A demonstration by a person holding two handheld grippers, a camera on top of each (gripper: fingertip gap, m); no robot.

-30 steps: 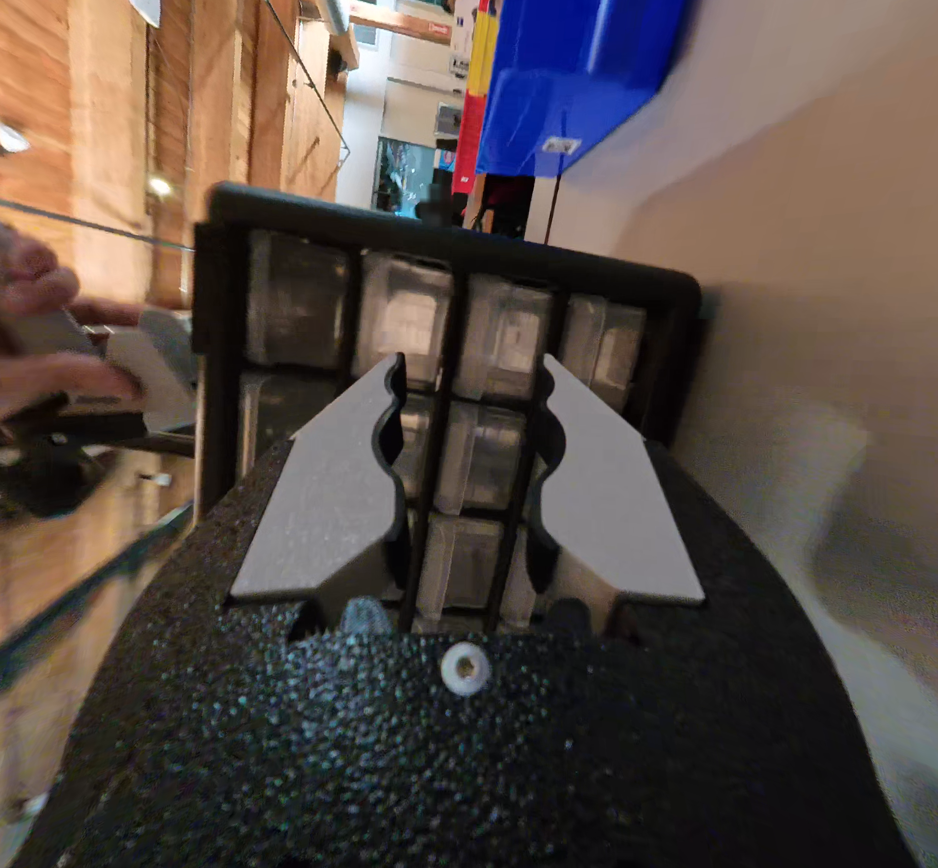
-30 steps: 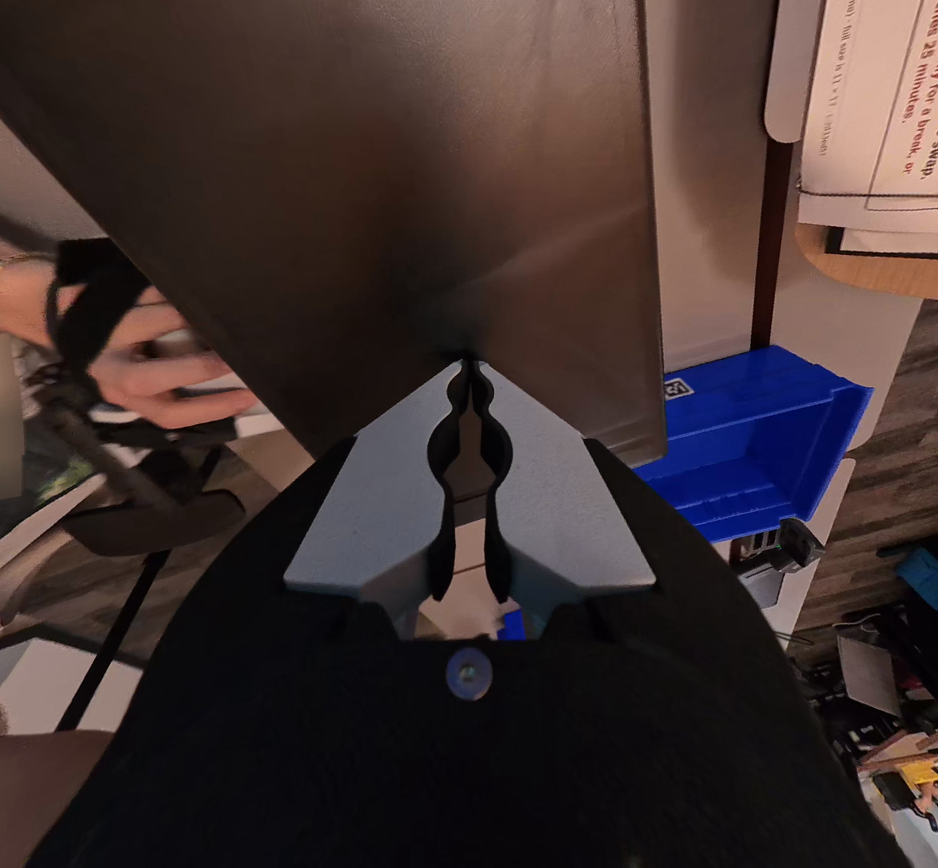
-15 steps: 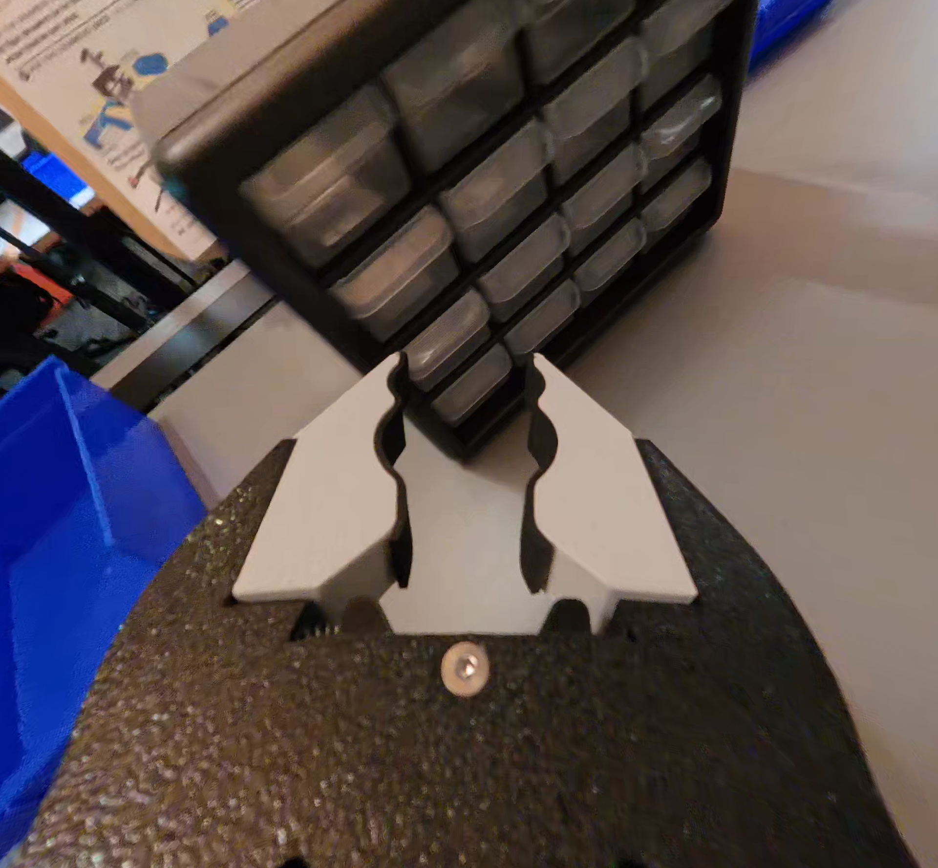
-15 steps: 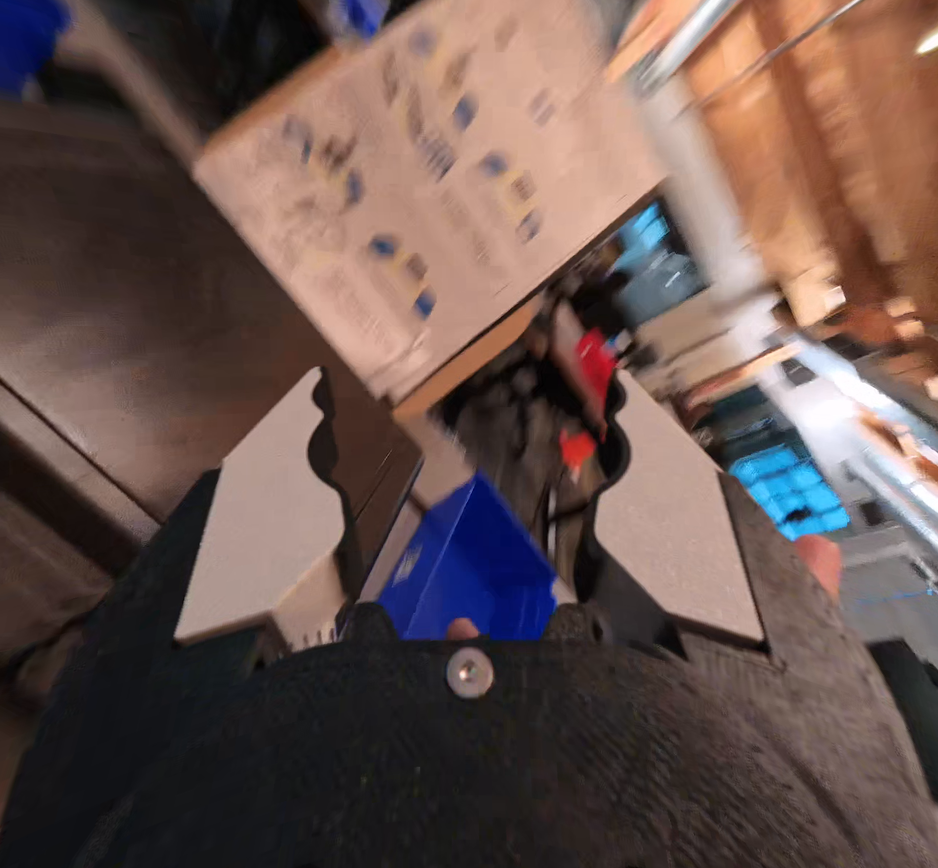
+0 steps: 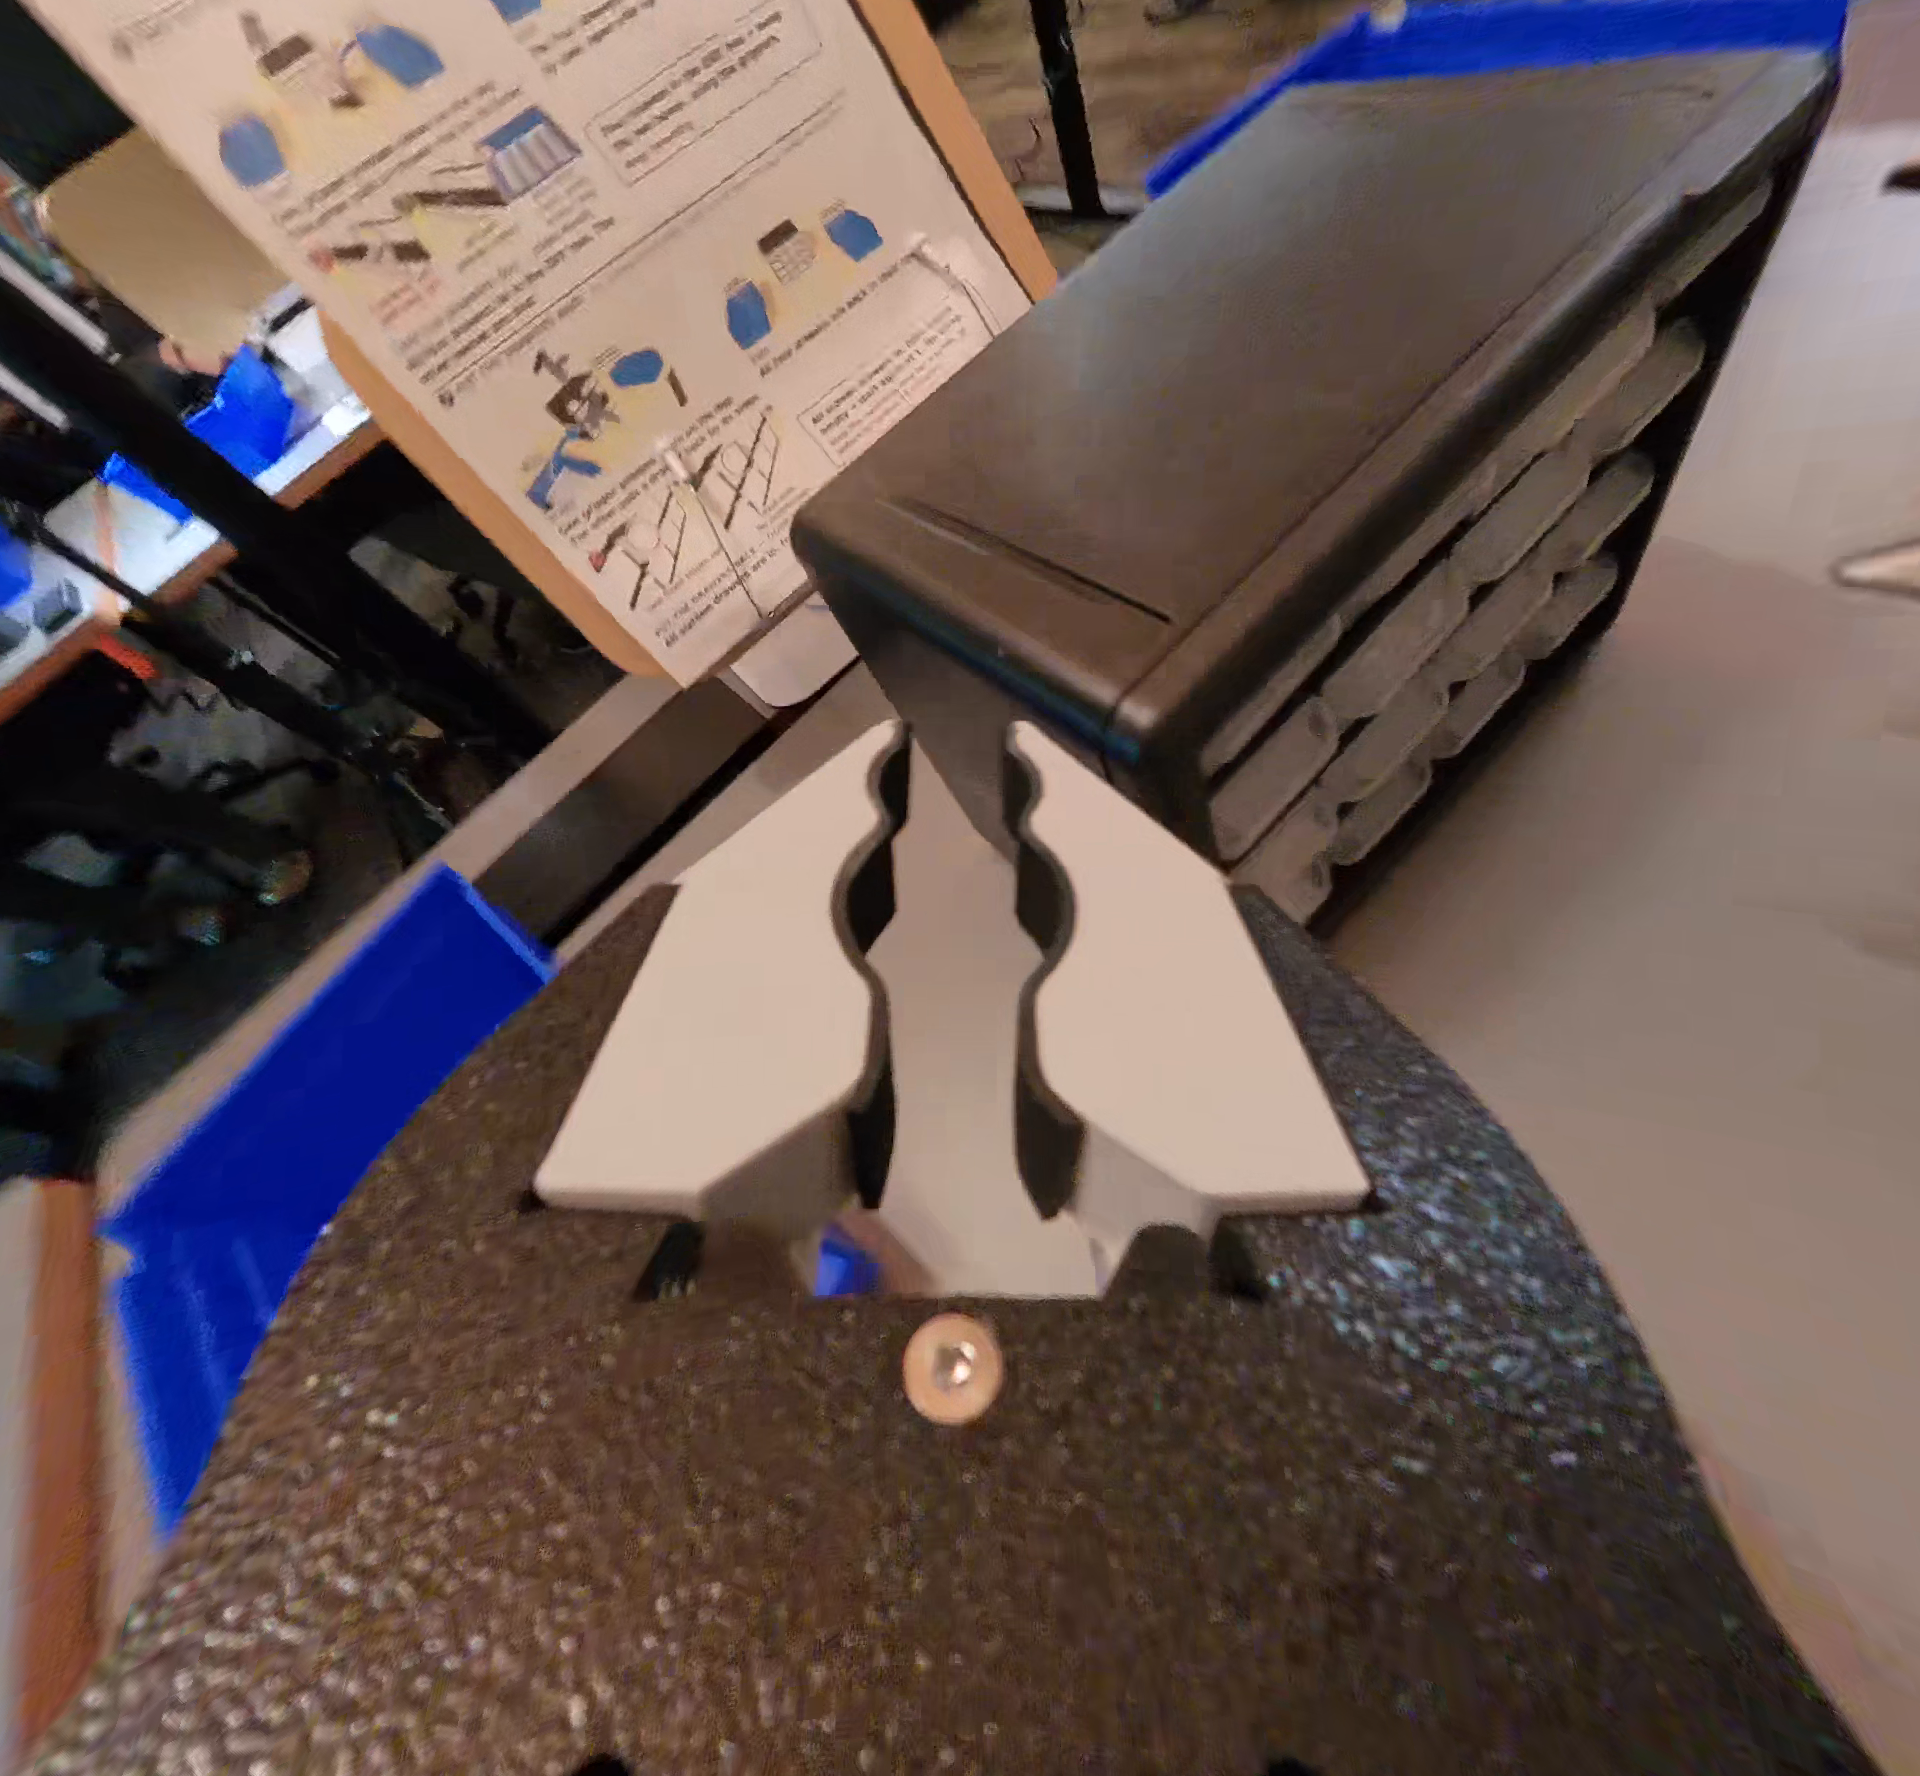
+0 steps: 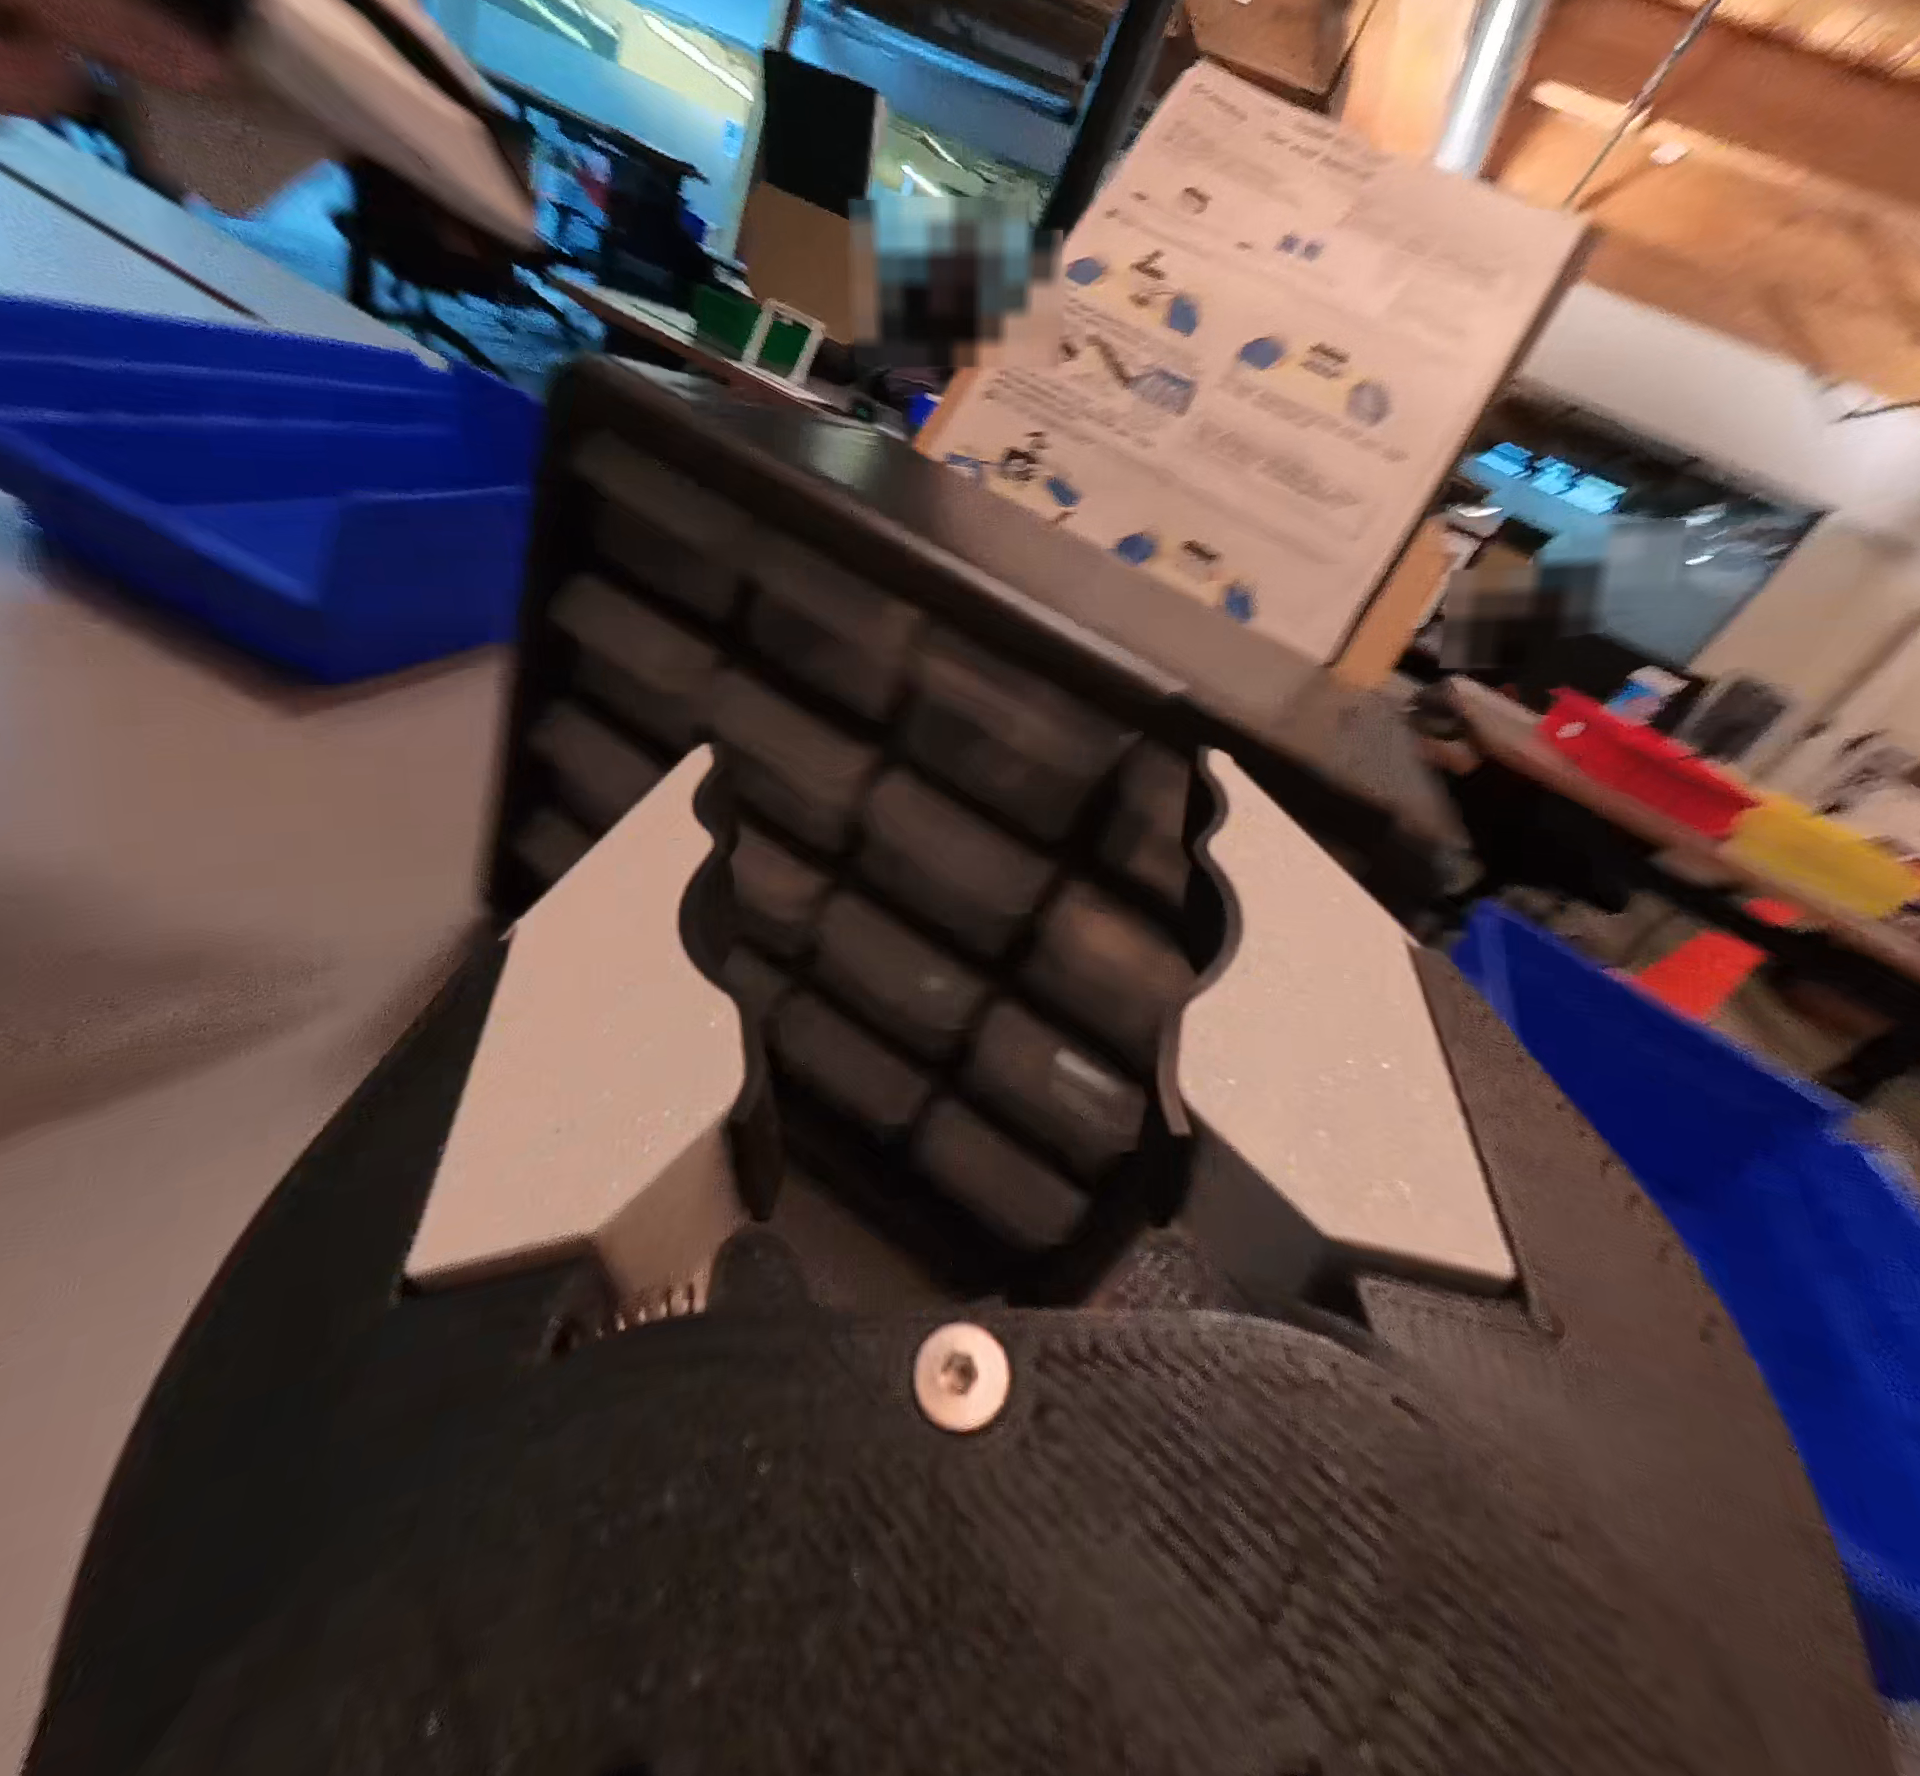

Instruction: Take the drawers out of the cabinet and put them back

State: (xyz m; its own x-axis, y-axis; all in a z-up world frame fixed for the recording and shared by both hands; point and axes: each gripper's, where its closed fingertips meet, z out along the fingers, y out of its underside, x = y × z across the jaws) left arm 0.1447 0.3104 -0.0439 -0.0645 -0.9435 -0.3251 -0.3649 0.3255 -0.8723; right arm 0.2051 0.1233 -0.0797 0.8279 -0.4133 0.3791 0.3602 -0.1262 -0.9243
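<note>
The black cabinet stands on the grey table, all its clear drawers pushed in. In the left wrist view I see its top and left side corner. My left gripper is just short of that lower corner, its jaws a narrow gap apart and holding nothing. In the right wrist view the cabinet faces me, tilted. My right gripper is wide open close in front of the drawer fronts, which show between its fingers, blurred.
A blue bin sits at my left, another behind the cabinet. The right wrist view shows blue bins left and right. An instruction poster stands behind the table edge. It also shows in the right wrist view.
The left view swung from the drawer fronts to the cabinet's left corner and its jaws narrowed. The right gripper opened from shut and swung round to face the drawer fronts.
</note>
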